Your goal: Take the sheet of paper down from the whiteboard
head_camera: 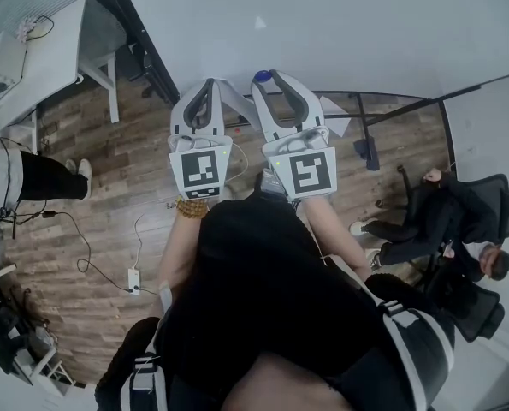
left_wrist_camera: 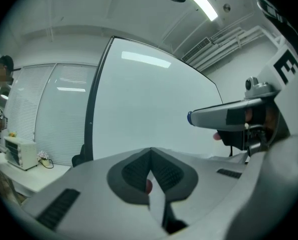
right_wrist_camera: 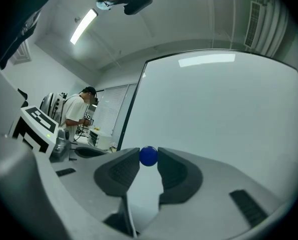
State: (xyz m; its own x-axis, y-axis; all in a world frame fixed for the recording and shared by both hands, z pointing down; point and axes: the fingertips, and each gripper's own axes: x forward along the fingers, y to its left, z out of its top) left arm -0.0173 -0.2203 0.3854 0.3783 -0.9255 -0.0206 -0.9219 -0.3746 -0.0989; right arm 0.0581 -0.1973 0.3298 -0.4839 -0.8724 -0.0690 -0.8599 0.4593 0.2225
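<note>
1. Sheet of paper (head_camera: 334, 123), head view: it was on the whiteboard (head_camera: 340, 32), with only one corner showing past the tools. Left gripper (head_camera: 206, 84) and right gripper (head_camera: 269, 80) pointed level at the board, side by side and close together. A blue magnet (head_camera: 262, 76) sat at the right one's tips. My reading was two jobs on one sheet, one tool for the paper and one for its pin.

2. Left gripper view: the jaws met at the tips. The white edge of the sheet (left_wrist_camera: 158, 201) ran down between the pads, so I read this gripper as clenched on the paper. A small red spot (left_wrist_camera: 149, 185) showed in the gap. It may have been a second magnet, but I could not tell. The likely reason for the pinch was to keep the sheet from dropping once its pin came away.

3. Right gripper view: the jaws stood wide, with the blue magnet (right_wrist_camera: 148, 155) between the tips and touching both pads, so it was grasped. The sheet (right_wrist_camera: 141, 199) lay below it, between the jaws. Whether the magnet had left the board could not be made out.

4. Judgement: the sheet was not yet down.
   - The magnet seemed to be what held it, so it would have to come off first, pulled straight away from the board while the left grip stayed firm.
   - If the red spot was another magnet, tugging the paper could tear it or pull it out of the pinch.
</note>
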